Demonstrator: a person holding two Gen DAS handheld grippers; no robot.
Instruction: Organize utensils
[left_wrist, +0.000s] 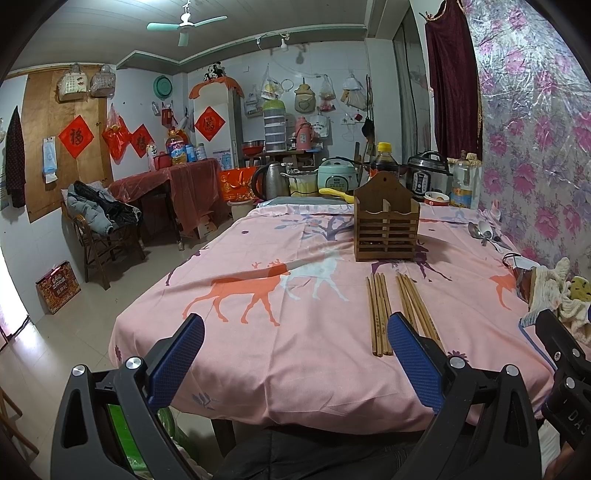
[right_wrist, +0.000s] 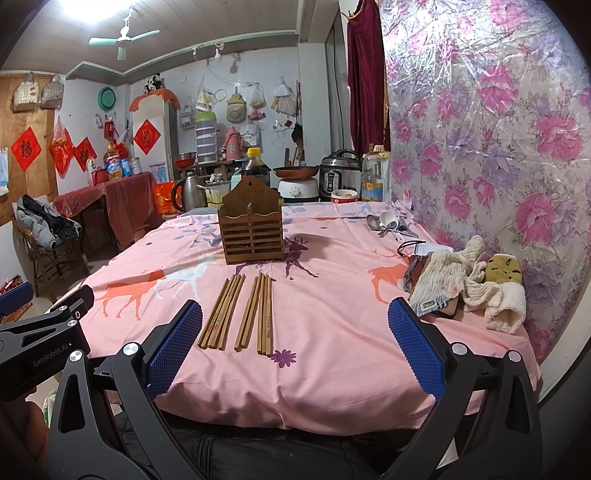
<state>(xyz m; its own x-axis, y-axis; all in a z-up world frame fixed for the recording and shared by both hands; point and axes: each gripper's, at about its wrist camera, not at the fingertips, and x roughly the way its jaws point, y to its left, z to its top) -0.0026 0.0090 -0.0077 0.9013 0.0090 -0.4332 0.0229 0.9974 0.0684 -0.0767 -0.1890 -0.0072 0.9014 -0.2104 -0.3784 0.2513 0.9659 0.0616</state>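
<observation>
Two bundles of wooden chopsticks (right_wrist: 240, 314) lie side by side on the pink deer-print tablecloth (right_wrist: 332, 332), near the front edge; they also show in the left wrist view (left_wrist: 399, 310). A brown slatted wooden utensil holder (right_wrist: 251, 229) stands upright behind them, also in the left wrist view (left_wrist: 386, 221). Several spoons (right_wrist: 388, 223) lie at the far right by the wall, also in the left wrist view (left_wrist: 484, 230). My left gripper (left_wrist: 295, 354) is open and empty above the table's front edge, left of the chopsticks. My right gripper (right_wrist: 295, 343) is open and empty, right of them.
A pile of cloths and socks (right_wrist: 472, 284) lies at the table's right edge by the floral wall covering (right_wrist: 498, 147). Cookers, a kettle (right_wrist: 188, 192) and bottles stand along the table's far end. A chair with clothes (right_wrist: 44, 236) stands on the left.
</observation>
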